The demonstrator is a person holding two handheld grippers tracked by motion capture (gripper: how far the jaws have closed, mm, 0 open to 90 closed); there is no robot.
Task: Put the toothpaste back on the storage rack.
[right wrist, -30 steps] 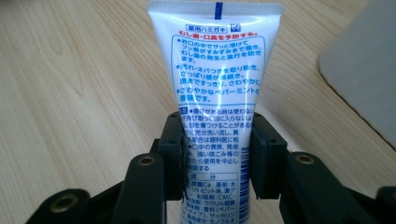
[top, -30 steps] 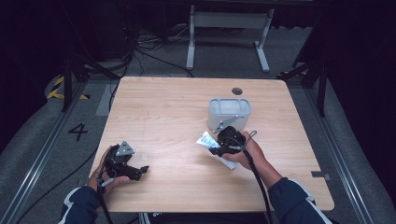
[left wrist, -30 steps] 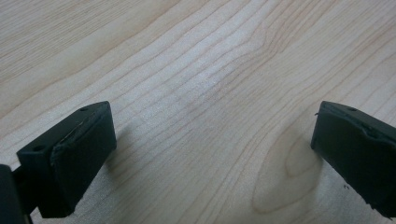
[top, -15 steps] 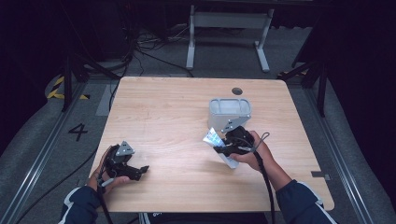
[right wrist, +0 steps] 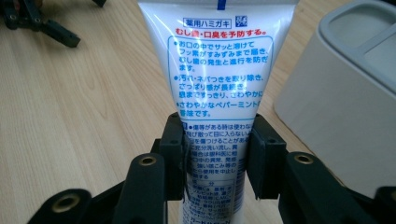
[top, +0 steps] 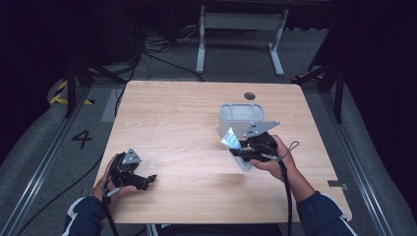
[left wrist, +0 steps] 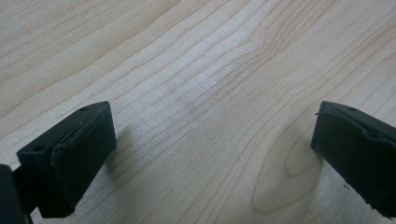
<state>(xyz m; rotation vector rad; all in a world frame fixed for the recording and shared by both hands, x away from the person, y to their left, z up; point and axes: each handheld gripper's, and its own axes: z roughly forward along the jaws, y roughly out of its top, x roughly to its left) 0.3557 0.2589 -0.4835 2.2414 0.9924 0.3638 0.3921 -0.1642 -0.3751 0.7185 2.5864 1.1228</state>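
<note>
- Toothpaste tube [right wrist: 218,74]: white, printed with blue and red Japanese text; clamped between the two black jaws of the right gripper [right wrist: 217,158], which press on its sides in the lower part of the tube as seen in the right gripper view.
- In the high view the toothpaste tube [top: 236,147] is held clear of the table [top: 172,123], tilted, with its flat crimped end pointing up and to the left and its other end angled down toward the near edge.
- Right gripper [top: 246,147]: closed on the tube, held by the person's right hand [top: 273,157] just in front of the grey container [top: 241,118]; its grey three-cornered plate faces upward and its cable trails back along the forearm.
- Grey container: a pale, rounded-corner box with divided compartments at the top, standing upright on the right half of the table; in the right gripper view the grey container [right wrist: 345,102] lies just to the right of the tube, not touching it.
- Left gripper [left wrist: 210,158]: jaws spread wide with nothing between them; bare wood grain is visible between the pads.
- In the high view the left gripper [top: 142,179] rests low over the near left corner of the table, held by the left hand [top: 110,182], well apart from the tube and container.
- Table: light wood top with a dark round hole near its far edge.
</note>
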